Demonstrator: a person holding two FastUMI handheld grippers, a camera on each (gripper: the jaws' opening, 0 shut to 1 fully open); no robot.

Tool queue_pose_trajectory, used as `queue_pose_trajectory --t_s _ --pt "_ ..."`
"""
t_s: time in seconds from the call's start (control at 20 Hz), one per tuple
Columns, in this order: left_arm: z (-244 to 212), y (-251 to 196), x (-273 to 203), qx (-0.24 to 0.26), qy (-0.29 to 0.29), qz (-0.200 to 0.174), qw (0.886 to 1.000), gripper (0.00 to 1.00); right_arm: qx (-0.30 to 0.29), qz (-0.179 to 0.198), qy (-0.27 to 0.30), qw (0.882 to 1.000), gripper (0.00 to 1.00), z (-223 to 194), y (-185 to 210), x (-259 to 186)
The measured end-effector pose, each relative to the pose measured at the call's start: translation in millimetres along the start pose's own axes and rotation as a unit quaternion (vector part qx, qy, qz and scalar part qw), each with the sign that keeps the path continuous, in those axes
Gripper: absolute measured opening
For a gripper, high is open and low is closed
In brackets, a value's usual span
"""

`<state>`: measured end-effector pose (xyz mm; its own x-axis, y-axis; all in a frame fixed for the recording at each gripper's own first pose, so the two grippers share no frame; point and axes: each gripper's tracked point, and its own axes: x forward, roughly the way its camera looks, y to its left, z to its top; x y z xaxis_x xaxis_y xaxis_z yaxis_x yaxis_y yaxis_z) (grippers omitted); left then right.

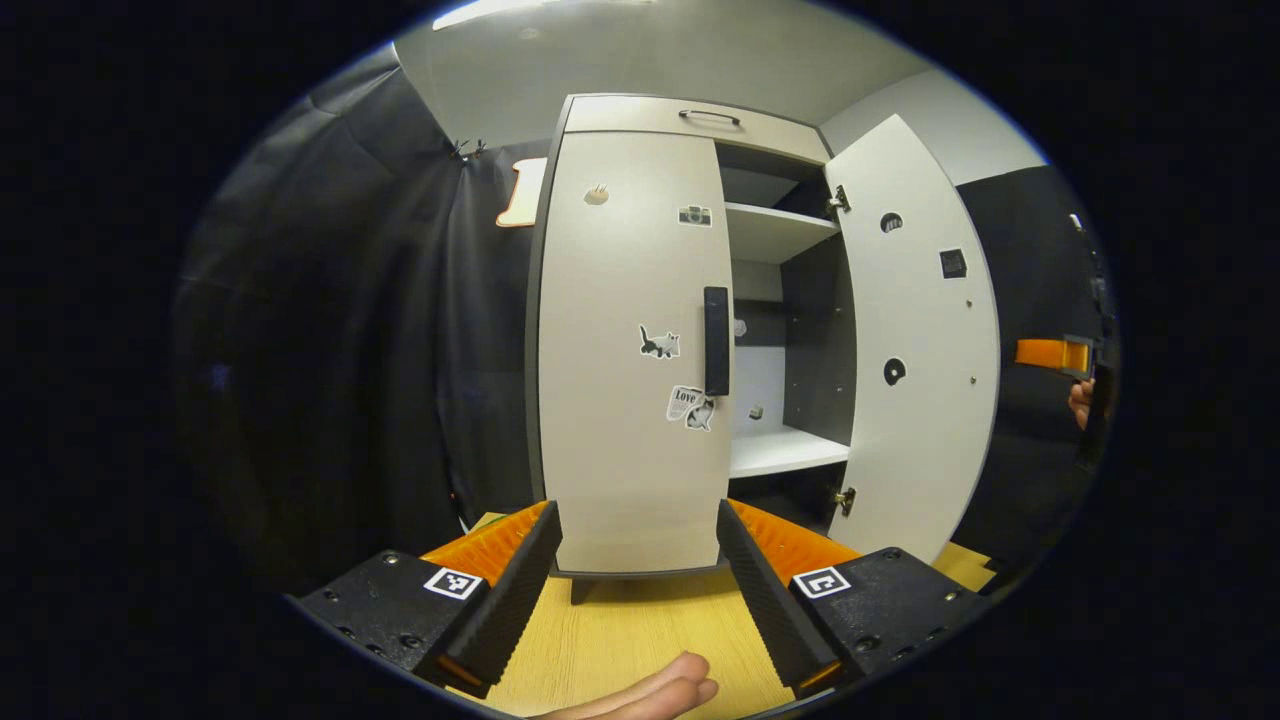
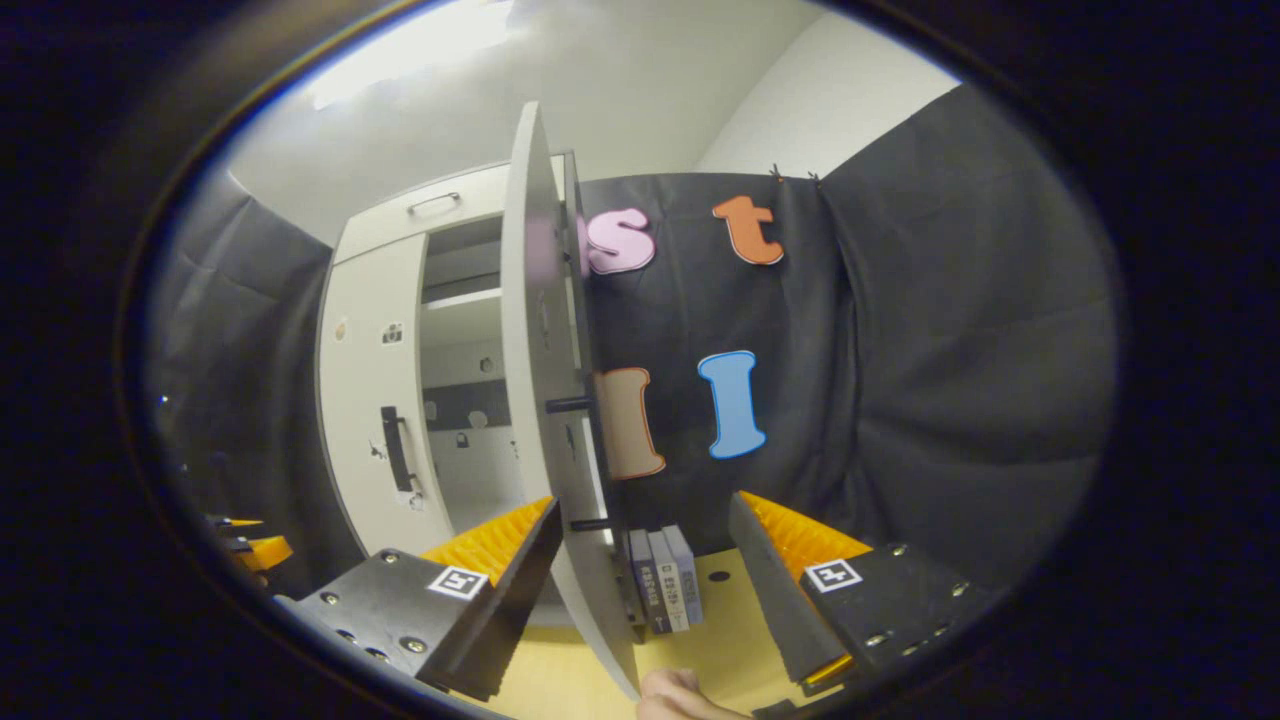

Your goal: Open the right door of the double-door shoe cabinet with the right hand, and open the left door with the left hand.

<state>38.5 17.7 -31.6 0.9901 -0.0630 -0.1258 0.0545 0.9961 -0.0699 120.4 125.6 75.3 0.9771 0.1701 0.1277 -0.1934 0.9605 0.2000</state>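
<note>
1. Right door is already swung wide open, so that half looks done. The left door is still closed flat against the shoe cabinet.
2. Left gripper has its fingers spread apart, holding nothing, pointed straight at the left door.
3. What matters next, I'd say: the left door's handle is a vertical bar at its inner edge, ahead, above and slightly right of that gripper.
4. Right gripper is spread too, with the open door's edge between its fingers, not clamped.
</note>
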Motion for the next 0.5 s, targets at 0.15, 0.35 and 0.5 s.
queue_pose_trajectory --t_s 0.15,0.35,0.5 --pt "5 -7 25 -0.017 0.009 -0.001 1.000 0.97 -0.002 0.018 -0.003 1.000 0.99 -10 21 -30" --pt "24 -16 65 -0.016 0.000 -0.007 1.000 0.97 -0.014 0.025 -0.005 1.000 0.99 -25 43 -67" --pt "49 -27 97 -0.018 -0.029 -0.013 0.999 0.97 -0.017 0.018 0.007 1.000 0.99 -44 54 -90"
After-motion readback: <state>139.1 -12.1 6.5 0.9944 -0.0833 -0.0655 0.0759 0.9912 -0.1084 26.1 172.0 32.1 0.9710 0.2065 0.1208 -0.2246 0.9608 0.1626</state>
